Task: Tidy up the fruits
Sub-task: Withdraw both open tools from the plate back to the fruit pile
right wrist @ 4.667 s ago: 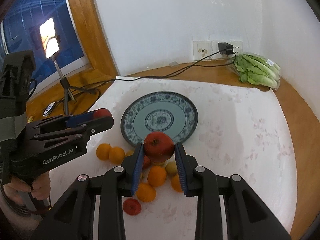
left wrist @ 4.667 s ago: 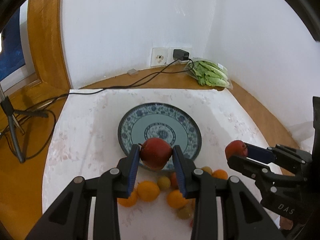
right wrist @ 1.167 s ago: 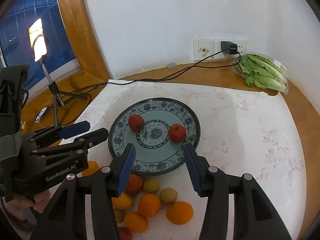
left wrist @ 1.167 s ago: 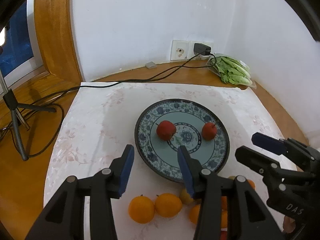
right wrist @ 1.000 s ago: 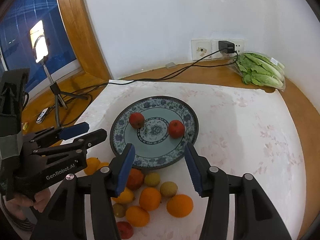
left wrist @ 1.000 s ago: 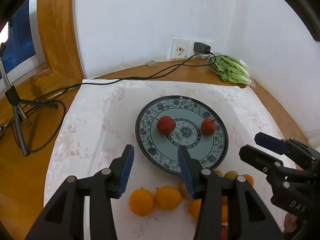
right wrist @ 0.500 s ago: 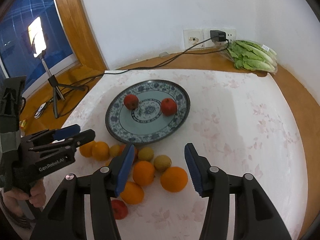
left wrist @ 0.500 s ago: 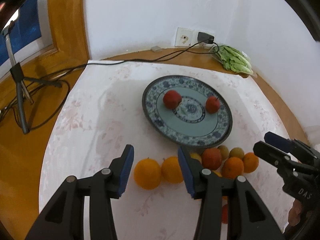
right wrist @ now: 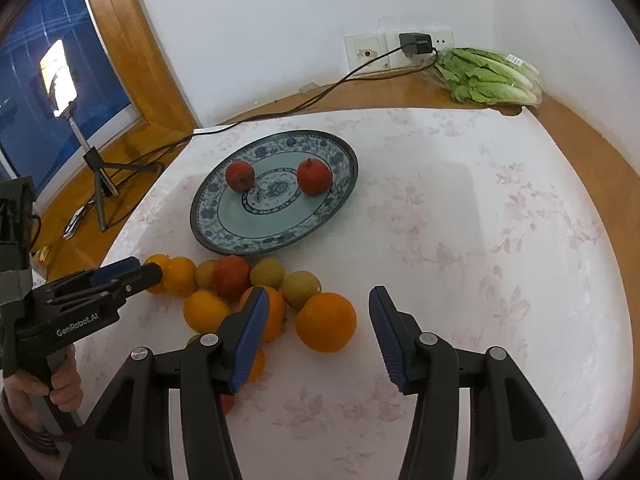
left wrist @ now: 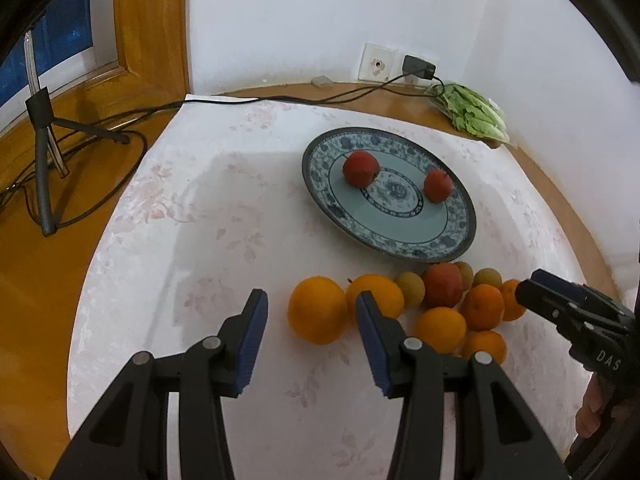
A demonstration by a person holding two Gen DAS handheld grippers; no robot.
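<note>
A blue-patterned plate (left wrist: 460, 236) (right wrist: 340, 200) holds two red apples (left wrist: 361, 169) (left wrist: 438, 186), also seen in the right wrist view (right wrist: 240, 176) (right wrist: 315, 177). A pile of several oranges, small yellow fruits and a red fruit (left wrist: 442, 285) lies on the cloth in front of the plate. My left gripper (left wrist: 308, 330) is open, with the leftmost orange (left wrist: 318, 315) just ahead between its fingers. My right gripper (right wrist: 318, 330) is open, with a big orange (right wrist: 326, 322) just ahead between its fingers. Each gripper shows in the other's view (left wrist: 560, 304) (right wrist: 120, 274).
A white floral cloth (right wrist: 480, 240) covers the wooden table. A bag of lettuce (right wrist: 488, 76) lies at the back right by a wall socket with a plugged charger (right wrist: 416, 44) and cable. A small tripod (left wrist: 42, 152) stands at the left by the window.
Both grippers let their apples go onto the plate, then pulled back and lowered toward the fruit pile. Each now has an orange just ahead between its open fingers.
</note>
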